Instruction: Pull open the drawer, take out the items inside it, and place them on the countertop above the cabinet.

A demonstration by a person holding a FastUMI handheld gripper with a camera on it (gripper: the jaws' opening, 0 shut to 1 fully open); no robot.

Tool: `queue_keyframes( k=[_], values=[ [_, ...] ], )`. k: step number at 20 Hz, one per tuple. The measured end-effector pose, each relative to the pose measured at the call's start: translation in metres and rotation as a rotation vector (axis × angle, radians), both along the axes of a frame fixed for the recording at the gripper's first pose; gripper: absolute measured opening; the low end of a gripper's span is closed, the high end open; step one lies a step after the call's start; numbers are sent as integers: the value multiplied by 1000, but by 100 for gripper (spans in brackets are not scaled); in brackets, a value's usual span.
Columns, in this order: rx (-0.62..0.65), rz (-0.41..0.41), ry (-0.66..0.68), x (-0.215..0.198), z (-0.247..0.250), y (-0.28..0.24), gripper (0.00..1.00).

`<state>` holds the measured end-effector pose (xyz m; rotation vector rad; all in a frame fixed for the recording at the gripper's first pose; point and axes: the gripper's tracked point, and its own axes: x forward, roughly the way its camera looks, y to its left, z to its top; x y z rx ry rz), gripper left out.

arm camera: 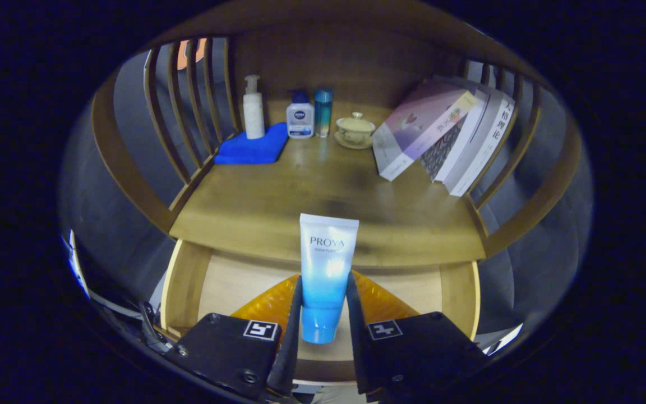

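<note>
Clamping a blue-and-white tube between both fingers, the gripper holds it upright, cap end down, above the open drawer of a wooden cabinet. The tube's flat crimped end rises in front of the bench, the countertop directly above the drawer, while its cap hangs over the drawer's pale floor. An orange item lies in the drawer behind the tube and fingers, showing on both sides of the tube. At the far edge of the bench, beyond the tube, stand a white pump bottle on a folded blue cloth, then a small white-and-blue bottle, a slim teal bottle and a lidded cream cup on its saucer. Further right of the cup, several books lean against the slatted side rail.
</note>
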<state>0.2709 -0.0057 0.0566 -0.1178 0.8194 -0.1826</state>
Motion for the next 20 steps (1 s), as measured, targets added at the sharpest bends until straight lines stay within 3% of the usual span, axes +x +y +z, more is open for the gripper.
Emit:
queue_keyframes(
  k=[8,11,20],
  values=[
    [-43,59,-180,46,13,1,45],
    [-113,83,-215,61,11,0,45],
    [-200,53,-243,105,-7,-18,45]
  ],
)
